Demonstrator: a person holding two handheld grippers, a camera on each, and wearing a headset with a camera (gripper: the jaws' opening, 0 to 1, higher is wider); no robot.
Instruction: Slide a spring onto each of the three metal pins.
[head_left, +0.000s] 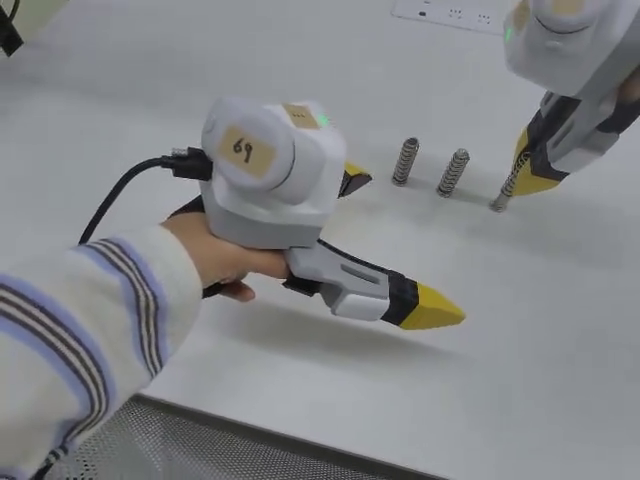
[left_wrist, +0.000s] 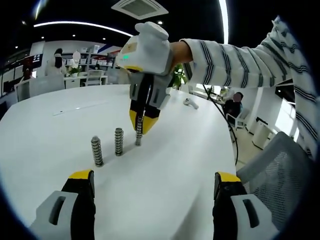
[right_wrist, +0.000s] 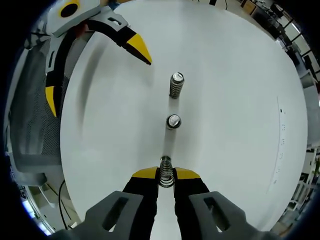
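Three metal pins stand in a row on the white table. Springs sit over the first pin and the second pin. My right gripper points down at the third pin, shut on the spring around it. My left gripper hovers in front of the row, open wide with nothing between its jaws.
A white power strip lies at the table's far edge. The near table edge runs above a mesh chair. A small white object lies farther along the table. A black cable trails from the left gripper.
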